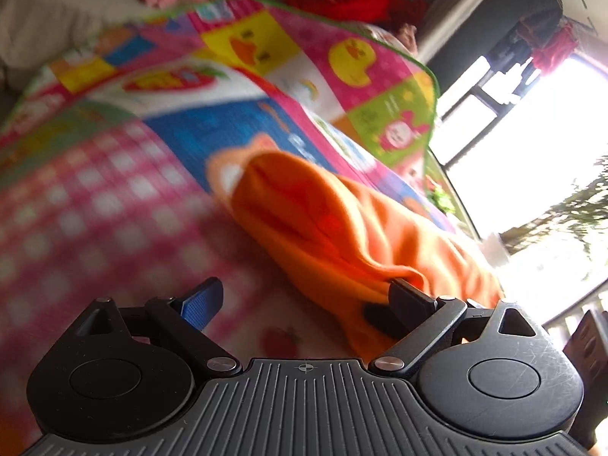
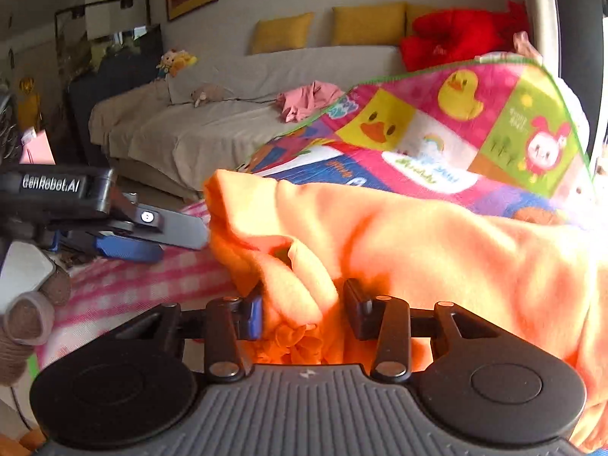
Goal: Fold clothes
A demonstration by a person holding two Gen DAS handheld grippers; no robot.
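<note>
Orange garment (image 2: 437, 243) lies bunched on a bright patchwork blanket (image 2: 494, 114), pink-check part of it (image 1: 95, 209) nearest the left tongs.

Right tongs (image 2: 304, 311): jaws partly drawn in, a fold of the orange cloth bunched between them. Blue pad on the left finger (image 2: 254, 317) sits against the fabric; the black right finger touches it too, but whether the pads truly press is hard to tell. Most of the garment spreads ahead and to the right of these tongs, over the blanket.

Left tongs (image 1: 307, 296): jaws spread wide, nothing gripped. Blue-padded finger (image 1: 201, 300) hangs over the pink check, clear of the cloth. The other, black finger (image 1: 406, 300) is at the garment's near edge, touching or just over it, cannot tell which. Garment (image 1: 342, 228) runs forward and right from that finger. Left view is blurred.

In the right view the left tongs (image 2: 182, 243) show at the left edge, tips just beside the garment's left end, jaws apart. A gloved hand (image 2: 30, 315) shows below them at the frame edge.

Beyond both tongs: sofa (image 2: 228, 121) with 2 yellow cushions (image 2: 281, 32) clearly seen, a pink garment (image 2: 307, 98) on the seat, a red plush (image 2: 456, 34) at the right end behind the blanket. Bright window (image 1: 532, 152) to the right of the left tongs.
</note>
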